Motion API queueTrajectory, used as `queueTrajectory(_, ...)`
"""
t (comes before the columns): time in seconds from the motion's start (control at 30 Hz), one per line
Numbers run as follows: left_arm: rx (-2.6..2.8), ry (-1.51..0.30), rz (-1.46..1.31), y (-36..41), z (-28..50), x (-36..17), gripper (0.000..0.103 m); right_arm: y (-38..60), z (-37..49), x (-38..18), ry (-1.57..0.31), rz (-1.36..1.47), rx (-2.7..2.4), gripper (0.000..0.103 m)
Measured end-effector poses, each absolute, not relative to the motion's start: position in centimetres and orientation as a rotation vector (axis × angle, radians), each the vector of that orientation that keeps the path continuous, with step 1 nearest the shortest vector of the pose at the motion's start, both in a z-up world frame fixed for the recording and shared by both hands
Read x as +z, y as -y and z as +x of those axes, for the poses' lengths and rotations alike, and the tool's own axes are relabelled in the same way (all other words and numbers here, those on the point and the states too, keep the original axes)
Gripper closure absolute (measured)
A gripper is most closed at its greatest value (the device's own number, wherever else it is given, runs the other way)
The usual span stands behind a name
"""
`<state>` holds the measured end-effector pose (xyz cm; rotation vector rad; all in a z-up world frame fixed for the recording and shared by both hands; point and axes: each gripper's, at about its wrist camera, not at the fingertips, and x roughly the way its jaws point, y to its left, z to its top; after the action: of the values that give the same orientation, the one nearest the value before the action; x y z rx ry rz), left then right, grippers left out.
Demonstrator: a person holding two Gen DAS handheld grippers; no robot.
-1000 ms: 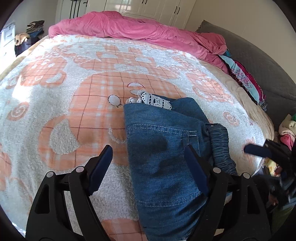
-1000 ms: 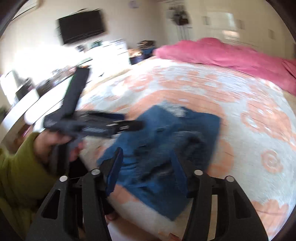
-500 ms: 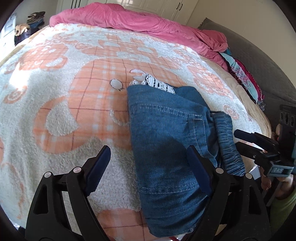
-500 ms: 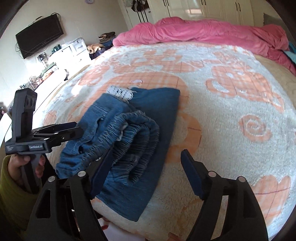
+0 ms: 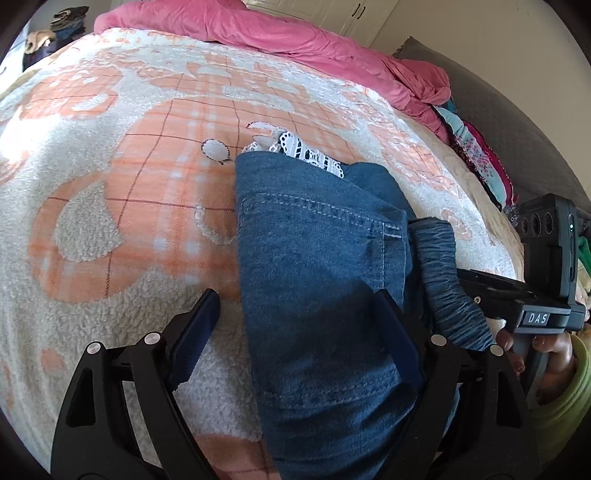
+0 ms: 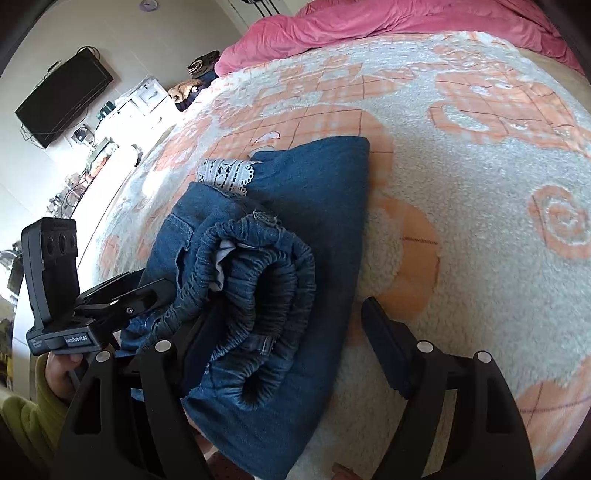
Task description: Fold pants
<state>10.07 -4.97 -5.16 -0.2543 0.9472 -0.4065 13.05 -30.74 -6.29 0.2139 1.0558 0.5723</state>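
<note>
Folded denim pants [image 5: 325,280] sit near the front edge of the bed, on an orange-and-white fleece blanket [image 5: 122,206]. White lace trim [image 5: 306,155] pokes out at the far end of the fold. The elastic waistband [image 6: 258,295] is bunched in a roll on top, toward the pants' right side.

Left claw [image 5: 295,332] is spread wide, straddling the pants' left edge: one finger over bare blanket, the other over denim. It grips nothing.

Right claw [image 6: 291,339] is also wide. Its left finger is tucked against or under the waistband roll; whether they touch I cannot tell. Its right finger hangs over bare blanket, just beside the pants' right edge.

Plenty of open blanket to the left, right and beyond the pants. A pink duvet [image 6: 388,26] is heaped along the far side of the bed, well apart. A pile of clothes [image 5: 476,155] lines the bed's right edge.
</note>
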Motion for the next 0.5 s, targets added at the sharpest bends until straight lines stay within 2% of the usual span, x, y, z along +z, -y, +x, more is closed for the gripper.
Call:
queueTrajectory(0.03, -0.407, -0.943, -0.258, 5.0, 10.3, -5.3, 0.027, 30.6, 13.1, -6.3, -1.057, 0.207, 0.574, 0.033)
queueTrajectory(0.07, -0.404, -0.943, -0.262, 5.1, 10.4, -5.4, 0.030, 30.4, 13.0, -6.2, -1.051, 0.198, 0.584, 0.048)
queueTrajectory(0.13, -0.392, -0.934, -0.260, 5.4, 10.5, -5.3, 0.039, 29.8, 12.5, -5.6, -1.018, 0.172, 0.604, 0.059)
queueTrajectory(0.17, -0.408, -0.929, -0.270, 5.6, 10.4, -5.2, 0.054, 29.2, 12.0, -5.1, -0.985, 0.128, 0.601, 0.064)
queueTrajectory(0.3, -0.418, -0.904, -0.273, 6.0, 10.0, -4.0, 0.064, 28.8, 11.2, -4.1, -0.919, 0.121, 0.593, 0.073)
queueTrajectory(0.5, -0.436, -0.846, -0.272, 6.2, 11.0, -1.3, 0.064, 27.7, 11.4, -1.4, -0.827, 0.042, 0.618, 0.074)
